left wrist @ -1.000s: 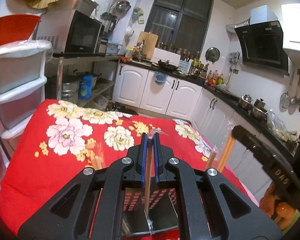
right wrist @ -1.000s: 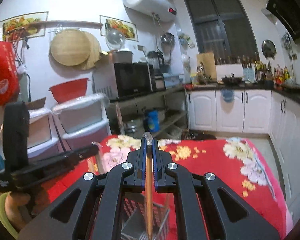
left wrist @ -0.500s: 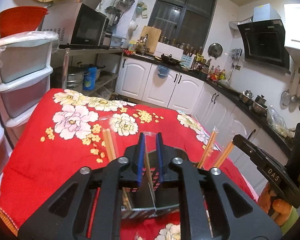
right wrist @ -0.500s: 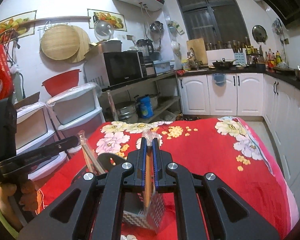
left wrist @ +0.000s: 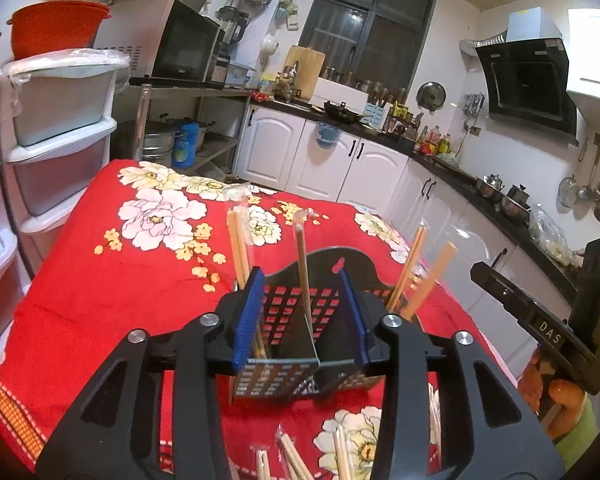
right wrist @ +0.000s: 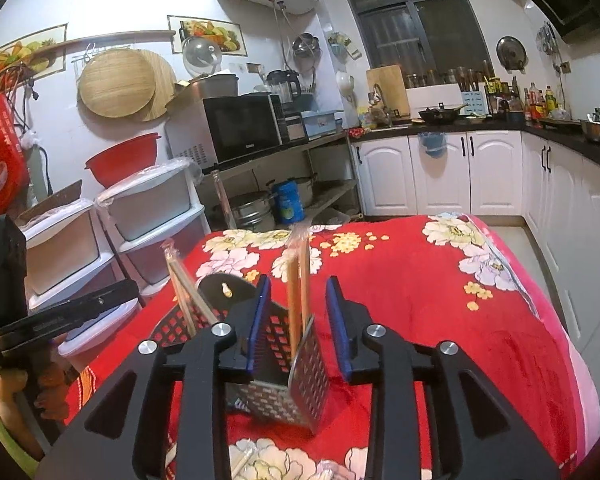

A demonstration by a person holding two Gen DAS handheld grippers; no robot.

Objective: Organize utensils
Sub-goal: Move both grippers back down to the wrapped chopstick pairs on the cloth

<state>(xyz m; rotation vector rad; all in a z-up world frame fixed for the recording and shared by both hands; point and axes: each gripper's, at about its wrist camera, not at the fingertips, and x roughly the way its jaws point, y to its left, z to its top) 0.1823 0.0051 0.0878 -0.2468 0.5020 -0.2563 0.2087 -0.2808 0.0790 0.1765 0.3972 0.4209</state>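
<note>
Left wrist view: the left gripper (left wrist: 302,316) has just been opening its jaws, now spread with blue ribbed pads either side of a wrapped chopstick pair (left wrist: 302,264) that stands loose in the perforated metal holder (left wrist: 288,312) on the red floral cloth surface (left wrist: 112,280). More wrapped pairs lie in the foreground (left wrist: 296,460), which only this view shows.

Right wrist view: the right gripper (right wrist: 298,320) has also just been opening, jaws apart around another wooden pair (right wrist: 299,284) standing in the holder's shiny corner compartment (right wrist: 308,376). The divider and black backplate (right wrist: 224,292) show better here.
</note>
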